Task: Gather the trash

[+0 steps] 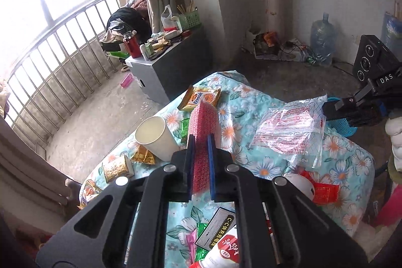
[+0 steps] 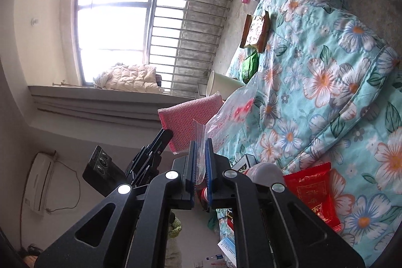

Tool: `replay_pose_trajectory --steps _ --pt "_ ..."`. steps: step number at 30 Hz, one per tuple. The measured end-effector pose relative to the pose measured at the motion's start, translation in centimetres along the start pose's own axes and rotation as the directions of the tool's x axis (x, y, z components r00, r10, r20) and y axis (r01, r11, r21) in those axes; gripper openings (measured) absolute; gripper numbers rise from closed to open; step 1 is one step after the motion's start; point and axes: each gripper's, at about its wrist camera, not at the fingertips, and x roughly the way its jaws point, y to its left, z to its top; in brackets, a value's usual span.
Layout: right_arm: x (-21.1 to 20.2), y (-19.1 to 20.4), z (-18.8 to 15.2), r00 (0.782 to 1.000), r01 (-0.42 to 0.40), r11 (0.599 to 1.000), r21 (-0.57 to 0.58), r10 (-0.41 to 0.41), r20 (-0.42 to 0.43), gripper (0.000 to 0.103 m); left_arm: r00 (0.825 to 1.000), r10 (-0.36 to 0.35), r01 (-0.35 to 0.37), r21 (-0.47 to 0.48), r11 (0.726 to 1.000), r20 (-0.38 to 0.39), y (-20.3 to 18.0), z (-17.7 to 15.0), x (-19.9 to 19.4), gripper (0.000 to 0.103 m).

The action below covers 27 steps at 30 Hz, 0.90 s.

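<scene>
The left gripper (image 1: pixel 201 140) is clenched on a soft, light pink sponge (image 1: pixel 204 122); the right gripper (image 2: pixel 200 150) pinches a thin, slippery clear plastic bag (image 2: pixel 231 114) by its edge.

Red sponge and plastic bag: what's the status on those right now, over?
Left gripper shut on red sponge, lifted. Right gripper shut on clear plastic bag. Paper cup and wrappers on floral quilt, nothing blocking.
</scene>
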Motion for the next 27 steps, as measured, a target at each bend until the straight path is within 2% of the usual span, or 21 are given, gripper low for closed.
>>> replay_pose_trajectory --steps 3,4,12,17,22,27 --pt "-2.2 0.6 -0.1 0.999 -0.018 1.000 -0.018 0.019 0.045 0.007 0.999 -0.006 0.006 0.006 1.000 0.049 -0.9 1.0 -1.8 0.004" --pt "-2.8 0.9 -0.2 0.998 -0.021 0.999 -0.024 0.022 0.061 0.007 0.998 -0.009 0.009 0.011 1.000 0.062 -1.3 1.4 -2.2 0.000" --pt "-9.0 1.7 -1.3 0.984 -0.036 0.998 -0.059 0.046 0.170 0.007 0.991 -0.052 0.047 0.042 0.998 0.126 -5.1 3.7 -4.5 0.000" --pt "-13.8 0.9 -2.6 0.967 -0.024 0.998 -0.064 0.039 0.251 0.007 0.979 -0.106 0.098 0.055 0.994 0.172 -7.8 5.5 -5.9 0.000" --pt "-19.8 -1.0 -3.5 0.928 -0.005 0.999 -0.052 0.024 0.371 0.007 0.964 -0.182 0.161 0.116 0.980 0.196 -13.1 8.0 -6.2 0.000" --pt "-26.6 -4.1 -4.7 0.863 0.047 0.999 -0.004 -0.038 0.503 0.007 0.943 -0.287 0.252 0.199 0.947 0.168 -20.8 10.8 -4.7 0.000"
